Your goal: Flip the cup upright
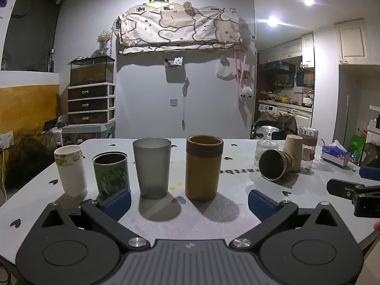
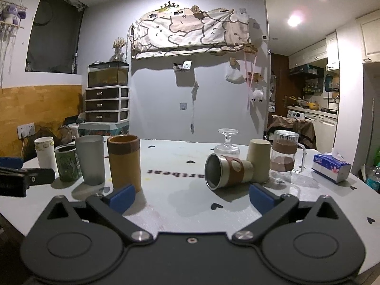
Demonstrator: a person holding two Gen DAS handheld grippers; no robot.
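We hold both grippers low at the near table edge, fingers spread wide and empty: right gripper, left gripper. The tipped cup lies on its side on the table, at about 1 o'clock from the right gripper and 2 o'clock from the left. Its base touches the inverted cream cup behind it.

Step in hand, as we judge it: approach with the right gripper. We should close across the sleeved mid-body, not the rim, then rotate the mouth up and set it down clear of the cream cup and the glass mug.

Cup appearance: steel interior, open mouth facing us and slightly left, pale body, brown band with an oval patch. It will likely roll if nudged.
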